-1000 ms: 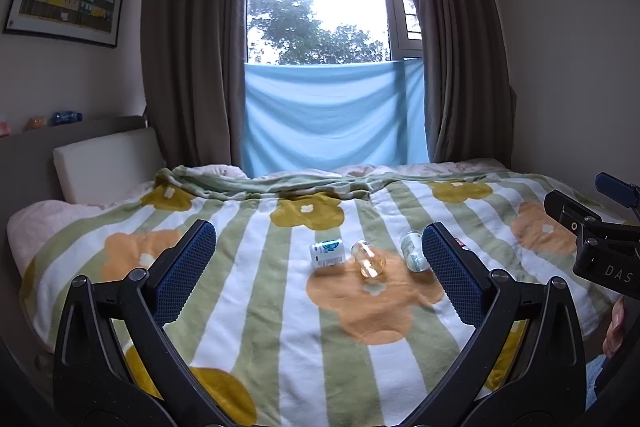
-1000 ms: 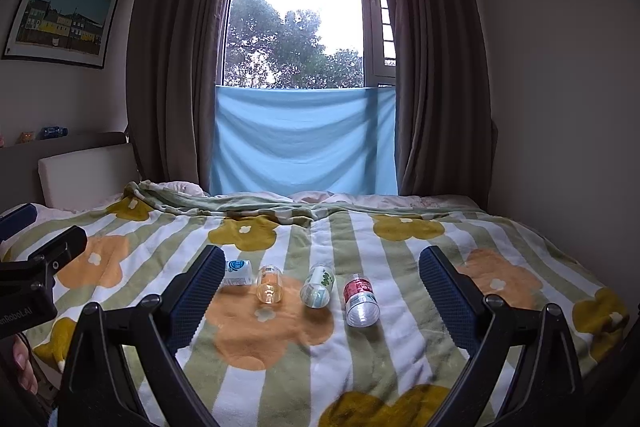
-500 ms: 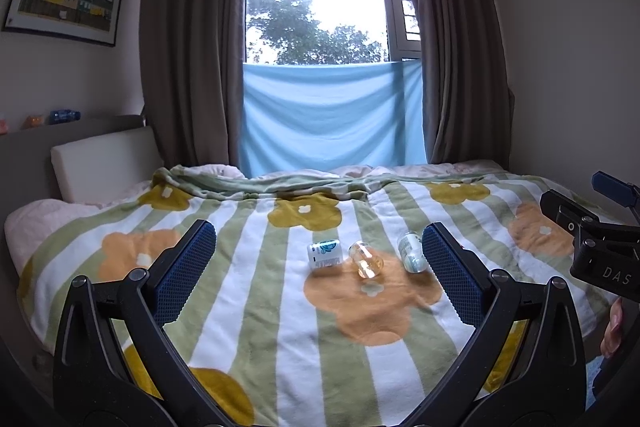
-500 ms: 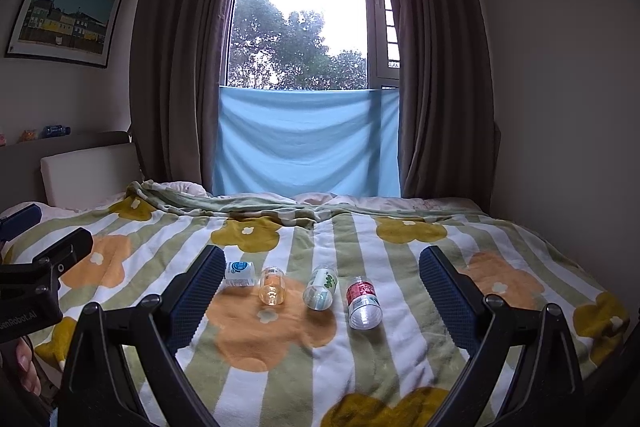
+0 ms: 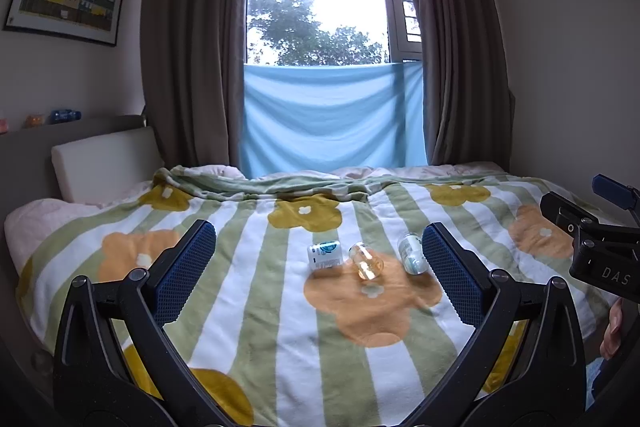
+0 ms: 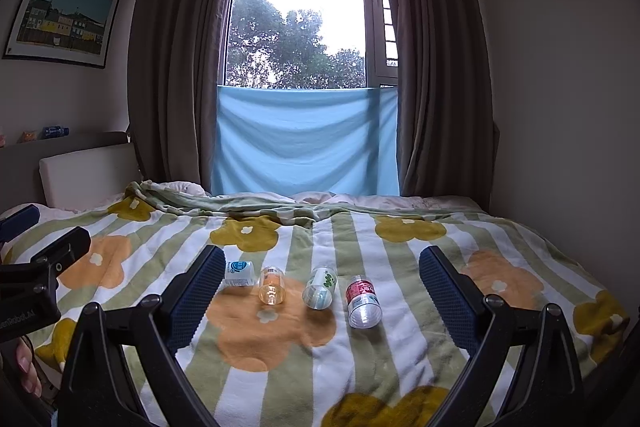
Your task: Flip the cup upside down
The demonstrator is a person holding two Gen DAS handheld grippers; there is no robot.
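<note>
Several small containers lie on their sides in a row on the flowered blanket [image 6: 400, 347]. From the left: a white cup with blue print [image 6: 239, 273] [image 5: 325, 255], a clear amber cup [image 6: 272, 285] [image 5: 365, 260], a white bottle with green print [image 6: 320, 287] [image 5: 412, 253], and a clear bottle with a red label [image 6: 362, 301]. My left gripper [image 5: 318, 271] is open and empty, short of the row. My right gripper [image 6: 322, 291] is open and empty, also short of it.
The bed fills the lower half of both views, with a white pillow [image 5: 106, 163] at the headboard on the left. A window with brown curtains and a blue cloth [image 6: 306, 141] stands behind. The wall [image 6: 560, 107] runs along the bed's right side.
Both cameras have shifted slightly; the containers sit a little lower and further right in the right wrist view. Nothing on the bed has moved. Both grippers stay open.
</note>
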